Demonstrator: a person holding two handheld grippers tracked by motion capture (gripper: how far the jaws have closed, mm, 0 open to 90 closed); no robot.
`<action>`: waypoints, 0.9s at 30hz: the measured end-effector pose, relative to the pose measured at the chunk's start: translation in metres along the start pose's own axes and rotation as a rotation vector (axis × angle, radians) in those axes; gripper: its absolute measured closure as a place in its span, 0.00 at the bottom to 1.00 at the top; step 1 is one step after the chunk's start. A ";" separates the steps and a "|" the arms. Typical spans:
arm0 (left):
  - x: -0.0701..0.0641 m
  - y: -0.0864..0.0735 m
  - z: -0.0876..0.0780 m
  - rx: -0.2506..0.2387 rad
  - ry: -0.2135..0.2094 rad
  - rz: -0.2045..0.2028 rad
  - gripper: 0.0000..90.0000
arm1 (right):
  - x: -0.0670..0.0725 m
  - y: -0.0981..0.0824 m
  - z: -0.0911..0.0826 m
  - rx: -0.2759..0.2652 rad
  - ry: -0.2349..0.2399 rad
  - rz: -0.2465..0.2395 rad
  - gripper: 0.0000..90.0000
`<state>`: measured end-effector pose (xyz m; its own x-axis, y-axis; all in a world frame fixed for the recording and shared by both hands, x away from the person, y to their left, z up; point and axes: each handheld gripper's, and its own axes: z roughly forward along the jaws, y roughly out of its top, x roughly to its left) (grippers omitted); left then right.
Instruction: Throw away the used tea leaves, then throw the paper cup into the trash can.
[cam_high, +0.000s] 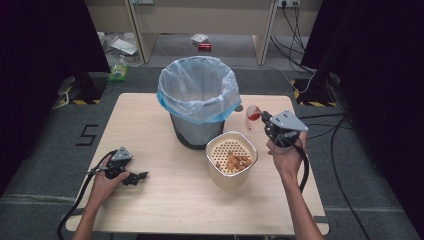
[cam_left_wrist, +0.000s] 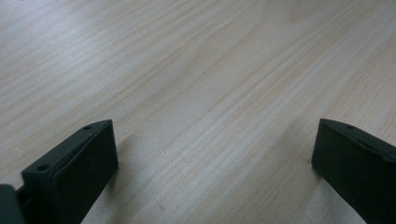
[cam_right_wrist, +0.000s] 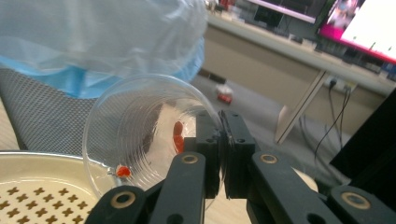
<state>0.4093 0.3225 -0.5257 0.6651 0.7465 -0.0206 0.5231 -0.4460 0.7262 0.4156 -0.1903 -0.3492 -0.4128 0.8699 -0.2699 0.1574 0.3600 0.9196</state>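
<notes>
The right tongs (cam_high: 262, 118) are clamped on the thin wall of a clear plastic cup (cam_high: 253, 117), one jaw inside and one outside. The cup is up in the air at about 2 o'clock from the strainer bowl (cam_high: 231, 159), just beside the bin (cam_high: 198, 100) with the blue bag. It is tipped on its side, and a little red stuff (cam_right_wrist: 123, 171) sticks near its rim. The job looks like throwing the cup into the bin. To do it well, move the cup toward 10 o'clock until it is right over the bag's mouth, then let go. Squeeze gently, because the cup is soft and could bend or slip. Keep it high so it does not bump the bag's edge or drip into the bowl of brown bits (cam_high: 234, 161). The left tongs (cam_high: 136, 177) are apart and rest empty on the counter (cam_high: 165, 210) at about 8 o'clock from the bin.
</notes>
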 end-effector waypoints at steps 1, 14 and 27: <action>0.000 0.000 0.000 0.000 0.000 0.000 0.00 | -0.004 0.001 0.001 0.003 -0.001 0.016 0.97; 0.000 0.000 0.000 0.001 0.000 0.000 0.00 | -0.029 0.034 0.004 0.001 -0.010 0.060 0.97; 0.000 0.000 0.000 -0.001 0.000 0.000 0.00 | -0.045 0.094 0.014 -0.050 0.018 0.118 0.97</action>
<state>0.4092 0.3225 -0.5258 0.6649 0.7466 -0.0204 0.5227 -0.4456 0.7268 0.4617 -0.1905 -0.2544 -0.4099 0.8990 -0.1542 0.1612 0.2378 0.9578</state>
